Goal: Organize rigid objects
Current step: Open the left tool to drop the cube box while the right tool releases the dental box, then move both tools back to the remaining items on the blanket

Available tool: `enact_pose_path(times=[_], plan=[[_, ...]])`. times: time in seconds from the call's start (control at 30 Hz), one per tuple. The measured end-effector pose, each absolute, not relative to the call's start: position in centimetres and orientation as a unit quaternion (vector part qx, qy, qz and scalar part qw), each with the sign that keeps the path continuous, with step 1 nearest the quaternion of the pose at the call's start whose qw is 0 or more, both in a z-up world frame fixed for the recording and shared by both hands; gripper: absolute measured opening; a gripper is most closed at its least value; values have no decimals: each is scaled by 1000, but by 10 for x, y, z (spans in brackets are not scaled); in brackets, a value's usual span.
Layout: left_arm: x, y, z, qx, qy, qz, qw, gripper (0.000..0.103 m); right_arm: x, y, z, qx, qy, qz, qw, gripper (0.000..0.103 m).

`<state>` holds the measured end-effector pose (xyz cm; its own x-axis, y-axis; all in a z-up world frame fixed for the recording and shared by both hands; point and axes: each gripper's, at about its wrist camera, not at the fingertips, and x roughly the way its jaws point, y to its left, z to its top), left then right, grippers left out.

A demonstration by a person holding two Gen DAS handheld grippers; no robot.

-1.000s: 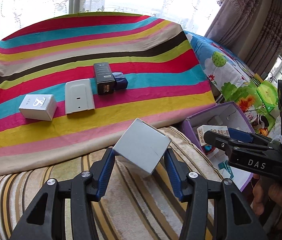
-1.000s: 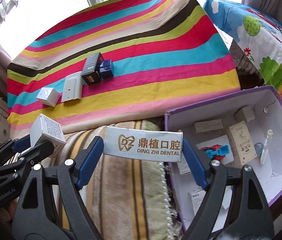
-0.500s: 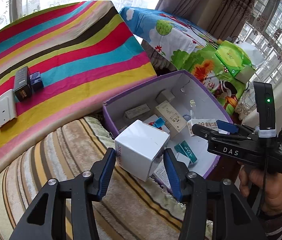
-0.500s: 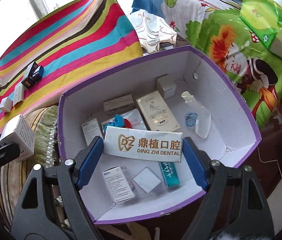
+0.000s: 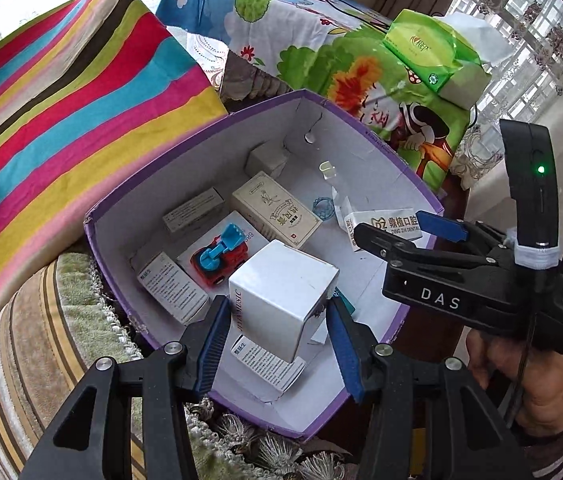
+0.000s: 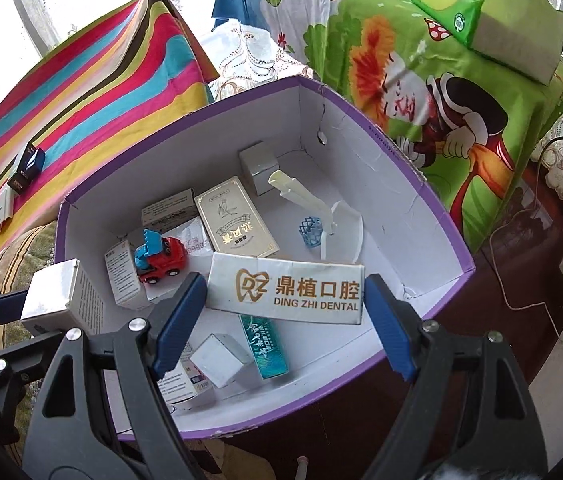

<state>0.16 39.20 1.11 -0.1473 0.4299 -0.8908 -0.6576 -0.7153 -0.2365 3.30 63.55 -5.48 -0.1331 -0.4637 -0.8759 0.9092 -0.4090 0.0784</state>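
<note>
Left wrist view looks down past the left gripper into the purple box, the largest thing here, which spreads ahead of and below both pairs of jaws. Its white inside wall rises beyond the fingertips, and a striped blanket lies well off to the left of the jaws.

Between the blue pads of the left gripper sits the white cube box, tilted on one corner; the jaws are clenched on its two sides and it hangs over the near part of the purple box. Beyond the fingertips lie the beige carton and, just left of it, the red toy truck with its blue scoop.

To the right of these jaws the right gripper comes in sideways, held by a hand.

From the right wrist camera, the right gripper has its jaws grasping the dental box, a long white carton spanning the full gap from pad to pad, level, above the floor of the purple box. Just under the jaws lie a teal carton and a small white cube. Ahead of the fingertips is a small blue lattice piece, with a clear plastic piece beside it.
</note>
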Motion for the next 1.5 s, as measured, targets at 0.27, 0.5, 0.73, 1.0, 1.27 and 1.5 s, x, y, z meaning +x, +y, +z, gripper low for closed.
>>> enact_pose_path(times=[0.27,0.5,0.73,1.0,1.27,1.5], plan=[[-5,403,-2,-561,101,738,362,63,21,637,-64,460,251,-708,473,83],[-5,386,3,-565,77,737,362,63,17,639,-71,472,251,-705,467,87],[-8,362,10,-555,71,755,341,63,23,638,-70,474,253,-699,472,90],[-14,331,15,-543,67,785,290,63,46,627,-58,459,261,-689,496,90],[-27,277,25,-518,33,824,226,63,87,608,-43,437,279,-667,535,90],[-37,231,28,-506,7,846,165,64,121,594,-36,422,297,-648,560,90]])
